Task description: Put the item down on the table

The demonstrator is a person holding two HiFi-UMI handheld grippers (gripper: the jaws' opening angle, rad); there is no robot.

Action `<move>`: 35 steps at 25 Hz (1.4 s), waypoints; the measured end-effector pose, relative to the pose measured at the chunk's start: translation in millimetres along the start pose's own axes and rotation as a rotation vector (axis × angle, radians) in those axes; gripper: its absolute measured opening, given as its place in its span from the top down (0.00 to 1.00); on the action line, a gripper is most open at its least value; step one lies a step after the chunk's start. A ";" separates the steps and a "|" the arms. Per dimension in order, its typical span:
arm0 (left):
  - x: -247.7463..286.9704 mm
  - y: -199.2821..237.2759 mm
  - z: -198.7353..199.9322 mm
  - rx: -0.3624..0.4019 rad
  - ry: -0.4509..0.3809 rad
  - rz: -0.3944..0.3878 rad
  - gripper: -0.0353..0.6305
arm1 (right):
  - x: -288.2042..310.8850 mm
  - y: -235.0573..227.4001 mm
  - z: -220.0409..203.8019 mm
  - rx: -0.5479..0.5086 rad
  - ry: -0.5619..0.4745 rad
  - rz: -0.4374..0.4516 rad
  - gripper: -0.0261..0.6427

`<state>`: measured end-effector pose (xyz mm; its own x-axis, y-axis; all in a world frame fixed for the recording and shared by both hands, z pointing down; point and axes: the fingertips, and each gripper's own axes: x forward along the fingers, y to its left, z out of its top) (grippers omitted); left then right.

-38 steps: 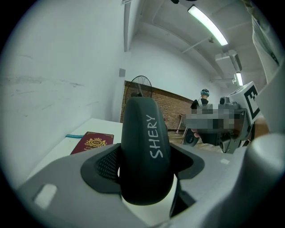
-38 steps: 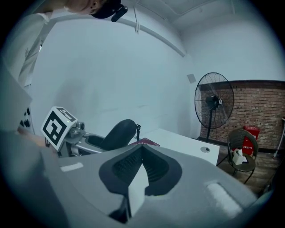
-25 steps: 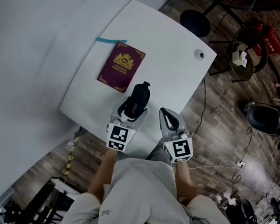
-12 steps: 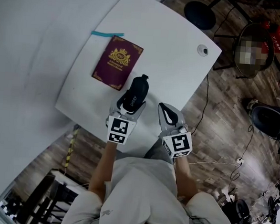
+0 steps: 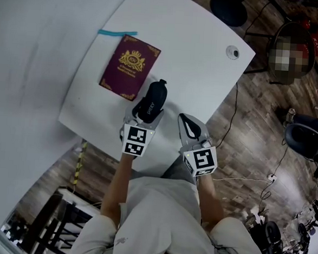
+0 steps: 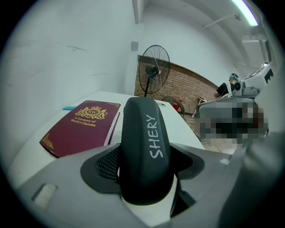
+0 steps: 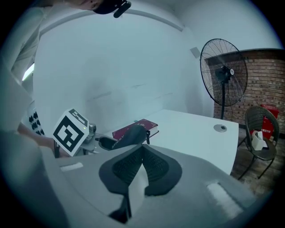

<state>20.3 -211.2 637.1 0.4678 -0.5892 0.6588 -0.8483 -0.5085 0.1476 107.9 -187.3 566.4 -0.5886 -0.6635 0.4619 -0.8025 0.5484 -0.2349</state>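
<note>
A black, oblong case [image 5: 151, 100] with white lettering is held lengthwise by my left gripper [image 5: 143, 113], which is shut on it over the near part of the white table [image 5: 196, 61]. In the left gripper view the case [image 6: 144, 147] fills the space between the jaws and points at the book [image 6: 82, 124]. I cannot tell whether the case touches the tabletop. My right gripper [image 5: 185, 123] hangs beside it on the right, shut and empty. In the right gripper view, that gripper [image 7: 141, 151] has its pads pressed together, with the case [image 7: 129, 136] beyond them.
A maroon book [image 5: 129, 67] with a gold crest lies on the table just beyond the case, and a teal strip [image 5: 116, 33] lies behind the book. A round cable port [image 5: 232, 52] sits near the table's right corner. A standing fan [image 7: 222, 71] and a chair [image 7: 260, 133] stand off the table.
The head view has drifted, so the table sits a little higher and further left. Both grippers and the case keep their places relative to the book.
</note>
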 end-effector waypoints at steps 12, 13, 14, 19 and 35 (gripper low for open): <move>18.0 8.8 -12.1 -0.002 0.068 0.012 0.42 | 5.6 -4.9 -10.2 0.015 0.030 -0.002 0.95; 19.3 9.0 -13.3 -0.002 0.073 0.011 0.42 | 6.3 -4.9 -10.8 0.016 0.031 -0.001 0.95; 20.4 9.3 -14.6 -0.001 0.078 0.012 0.42 | 6.9 -4.8 -11.0 0.017 0.031 0.000 0.95; 24.1 8.7 -17.2 0.004 0.096 0.015 0.41 | 7.4 -4.5 -11.5 0.019 0.032 0.003 0.95; 30.1 11.5 -15.4 0.012 0.085 0.028 0.40 | 3.6 0.0 -11.1 0.013 0.028 -0.002 0.95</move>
<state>20.9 -225.1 670.0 0.4206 -0.5481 0.7230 -0.8574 -0.5006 0.1193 106.9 -184.0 577.5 -0.5839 -0.6503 0.4860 -0.8052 0.5403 -0.2444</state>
